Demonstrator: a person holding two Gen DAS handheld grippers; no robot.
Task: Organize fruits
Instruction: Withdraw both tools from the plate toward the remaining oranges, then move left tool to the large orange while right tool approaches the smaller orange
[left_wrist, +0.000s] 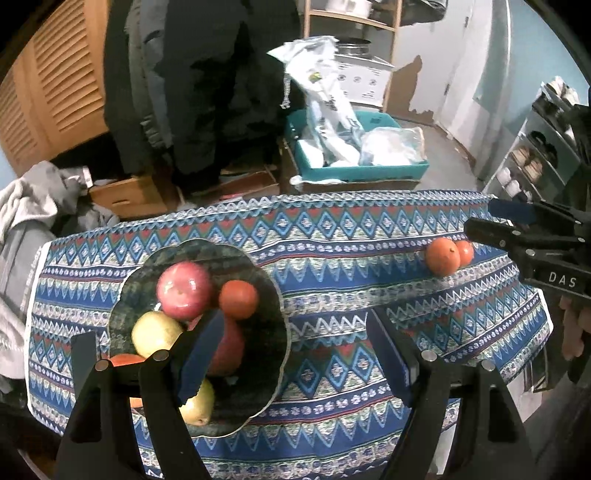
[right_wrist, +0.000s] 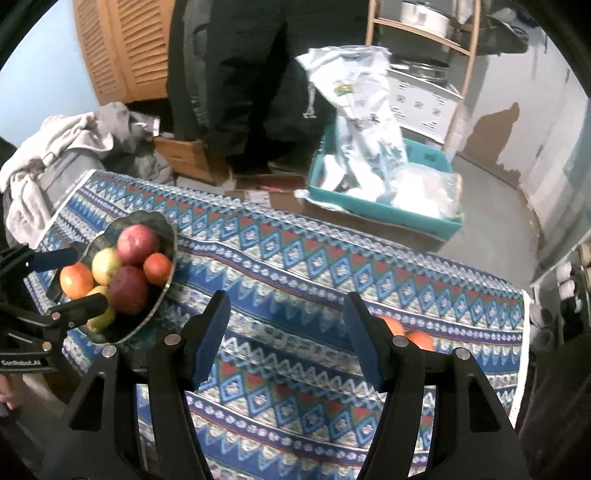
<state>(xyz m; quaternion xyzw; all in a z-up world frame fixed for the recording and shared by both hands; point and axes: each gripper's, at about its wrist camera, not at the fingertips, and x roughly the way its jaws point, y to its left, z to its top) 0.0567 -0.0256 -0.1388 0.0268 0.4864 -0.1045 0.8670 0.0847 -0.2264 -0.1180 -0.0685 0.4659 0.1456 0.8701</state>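
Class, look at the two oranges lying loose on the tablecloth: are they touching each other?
Touching. The left wrist view shows the larger orange overlapping the smaller orange, with no tablecloth showing between them.

White letters "DAS" stand on the black body of the right gripper (left_wrist: 509, 218), reaching in from the right edge of the left wrist view. Over in the right wrist view, the left gripper (right_wrist: 70, 277) carries white print reading "GenRobot.AI" on its black side, low at the left edge. The white plastic bag (right_wrist: 354, 110) standing in the teal crate (right_wrist: 384, 210) bears dark printing and a small yellow-green logo, too blurred to read in either view. Nothing else legible shows up: the patterned tablecloth (left_wrist: 332, 258) carries only ornament.
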